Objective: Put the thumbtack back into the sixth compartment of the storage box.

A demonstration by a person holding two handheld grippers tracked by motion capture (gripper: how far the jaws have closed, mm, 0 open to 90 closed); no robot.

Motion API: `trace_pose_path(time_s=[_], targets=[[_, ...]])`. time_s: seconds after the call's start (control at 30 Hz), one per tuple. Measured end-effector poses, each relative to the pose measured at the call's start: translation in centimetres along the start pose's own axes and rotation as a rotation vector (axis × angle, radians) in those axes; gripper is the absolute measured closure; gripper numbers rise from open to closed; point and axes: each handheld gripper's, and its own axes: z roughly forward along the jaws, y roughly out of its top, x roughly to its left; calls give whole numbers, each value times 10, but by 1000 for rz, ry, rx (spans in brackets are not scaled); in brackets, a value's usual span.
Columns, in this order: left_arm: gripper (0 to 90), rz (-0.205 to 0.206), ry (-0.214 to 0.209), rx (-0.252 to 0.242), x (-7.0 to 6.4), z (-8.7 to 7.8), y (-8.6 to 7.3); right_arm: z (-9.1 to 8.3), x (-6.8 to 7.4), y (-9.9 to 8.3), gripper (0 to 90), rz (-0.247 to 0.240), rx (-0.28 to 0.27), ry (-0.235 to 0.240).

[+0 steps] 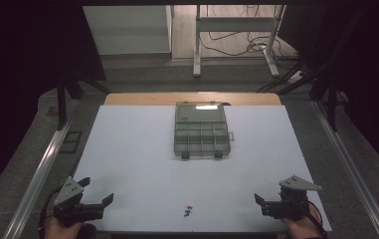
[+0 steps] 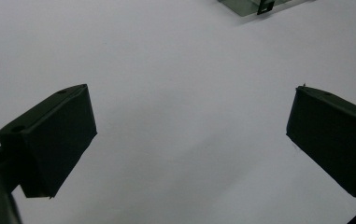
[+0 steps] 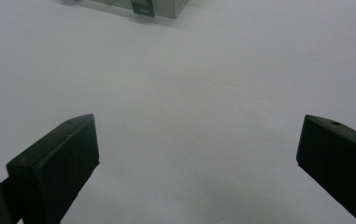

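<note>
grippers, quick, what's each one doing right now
Left gripper: open, holding nothing, over the white sheet.
Right gripper: open, holding nothing, over the same sheet.

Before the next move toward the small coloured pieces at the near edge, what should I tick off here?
1. Left hand-held gripper open, nothing held: ok, its jaws stand wide apart over bare sheet.
2. Right hand-held gripper open, nothing held: ok.
3. Coloured pieces free to reach: ok, they lie on the white sheet between the two grippers, apart from both.
4. Compartment box ready to receive: lid looks raised at the back; whether the compartments are empty, cannot tell.
5. What kind and how many pieces: cannot tell, too small.
</note>
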Motion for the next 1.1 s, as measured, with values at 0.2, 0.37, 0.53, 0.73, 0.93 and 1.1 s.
trace_pose_path(time_s=[0.2, 0.37, 0.53, 0.73, 0.93, 1.1], targets=[[19, -5, -1, 6, 0, 0, 0, 0, 2, 0, 0, -20, 2, 1], [19, -5, -1, 7, 0, 0, 0, 2, 2, 1, 0, -27, 10, 9], [20, -8, -2, 7, 0, 0, 0, 2, 3, 1, 0, -37, 17, 24], [22, -9, -2, 7, 1, 0, 0, 4, 4, 3, 0, -61, 33, 37], [22, -6, -1, 6, 0, 0, 0, 6, 6, 9, 0, -77, 28, 38], [22, -5, -1, 6, 0, 0, 0, 11, 9, 13, 0, -101, 41, 54]])
